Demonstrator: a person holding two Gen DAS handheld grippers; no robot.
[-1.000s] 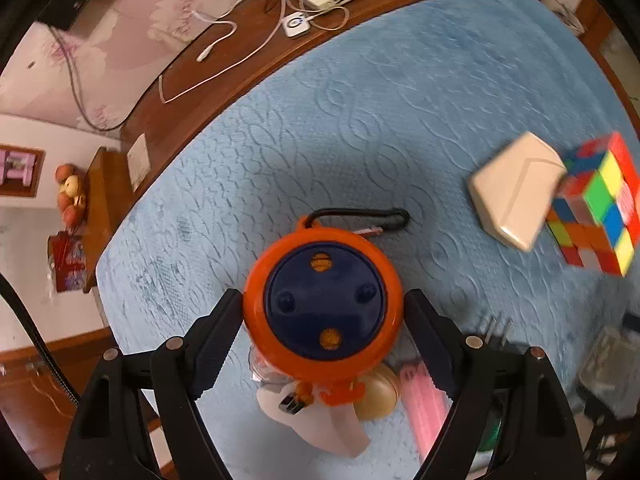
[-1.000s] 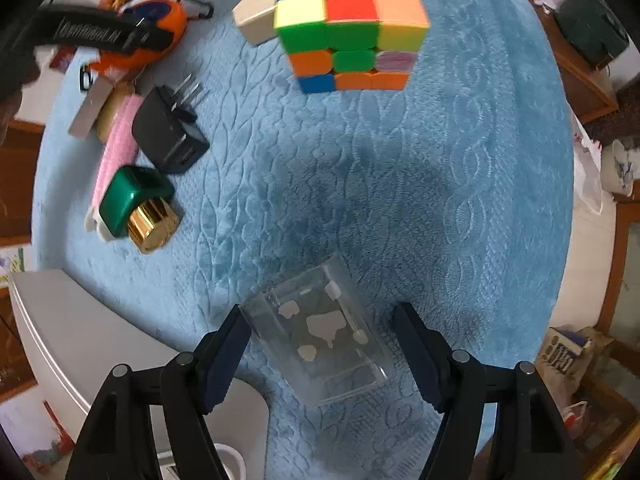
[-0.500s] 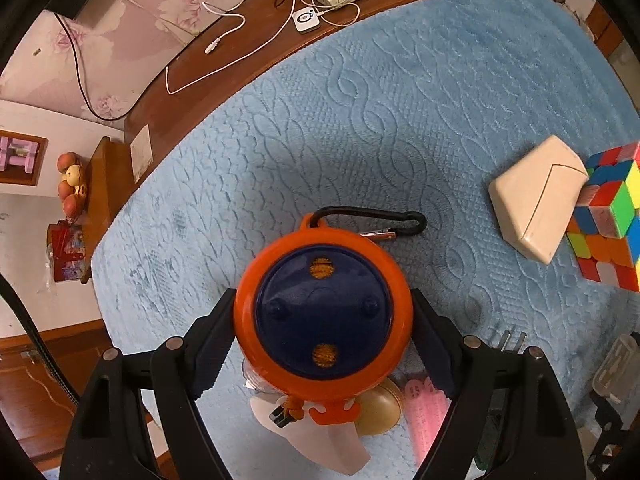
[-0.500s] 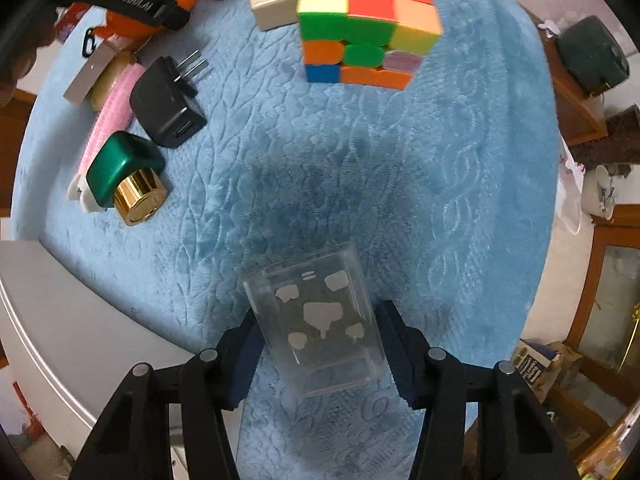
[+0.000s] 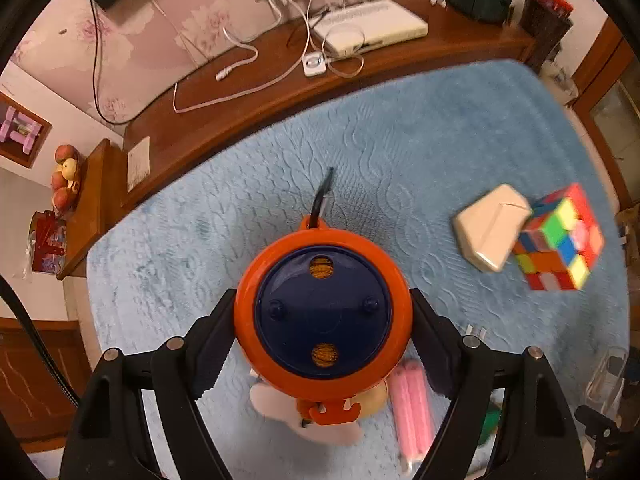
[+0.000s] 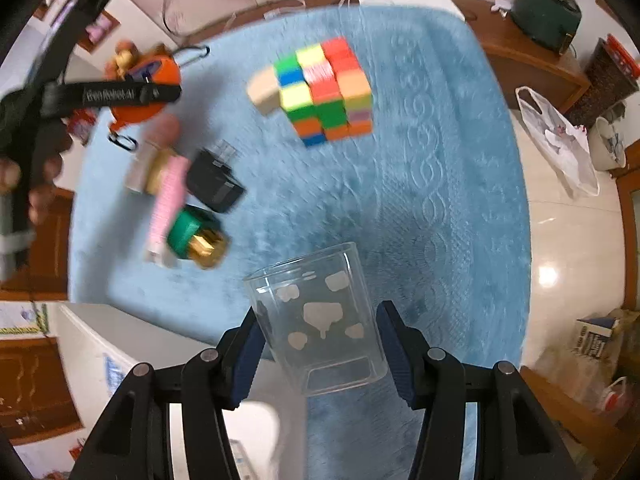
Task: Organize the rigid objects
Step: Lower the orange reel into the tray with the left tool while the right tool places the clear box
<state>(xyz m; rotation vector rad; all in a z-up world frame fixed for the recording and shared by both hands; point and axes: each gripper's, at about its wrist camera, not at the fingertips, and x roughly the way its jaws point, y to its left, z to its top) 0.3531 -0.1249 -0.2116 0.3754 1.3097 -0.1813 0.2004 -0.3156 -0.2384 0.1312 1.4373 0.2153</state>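
Observation:
My left gripper (image 5: 322,314) is shut on a round orange case with a dark blue face (image 5: 323,280) and holds it above the blue cloth (image 5: 224,208). Its black carabiner (image 5: 322,196) hangs off the far side. My right gripper (image 6: 320,320) is shut on a clear plastic box (image 6: 320,296) with white marks, tilted and raised off the cloth. In the right wrist view the left gripper (image 6: 120,94) and the orange case (image 6: 158,72) show at the upper left, with a person's hand (image 6: 40,196) behind.
On the cloth lie a colour cube (image 6: 328,88) with a beige block (image 6: 264,90) against it, a black plug adapter (image 6: 214,184), a pink bar (image 6: 168,196) and a green and gold cap (image 6: 196,236). A wooden desk (image 5: 240,92) with cables runs behind.
The right jaws have closed onto the clear box and lifted it. The left gripper has risen with the orange case, and the carabiner has come off the cloth.

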